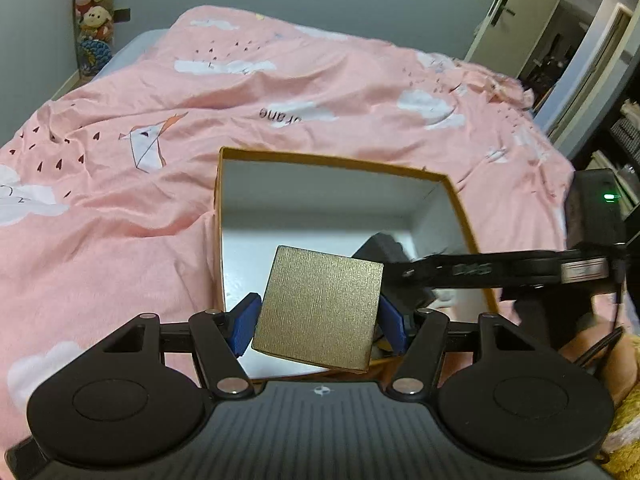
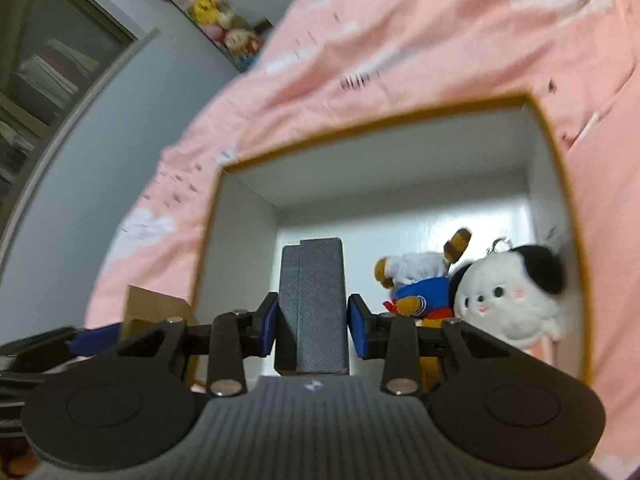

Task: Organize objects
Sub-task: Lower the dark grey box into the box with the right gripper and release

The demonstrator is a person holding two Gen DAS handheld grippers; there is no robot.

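Observation:
My left gripper [image 1: 318, 312] is shut on a square gold box [image 1: 320, 312], held tilted over the near edge of an open carton [image 1: 332, 162] with a gold rim and white inside. My right gripper [image 2: 315, 320] is shut on a grey textured case [image 2: 314, 300], upright above the same carton [image 2: 372, 124]. On the carton's floor lie a small bear in a blue and white outfit [image 2: 420, 280] and a white plush with a black ear [image 2: 516, 296]. In the left wrist view the right gripper's arm [image 1: 500, 268] reaches in from the right. The gold box [image 2: 156, 308] shows at the left of the right wrist view.
The carton rests on a bed with a pink cloud-print duvet [image 1: 160, 80]. A strip of plush toys [image 1: 94, 12] hangs on the grey wall. A door [image 1: 520, 12] and shelves [image 1: 624, 136] stand to the right; a glass-fronted cabinet [image 2: 48, 64] is on the left.

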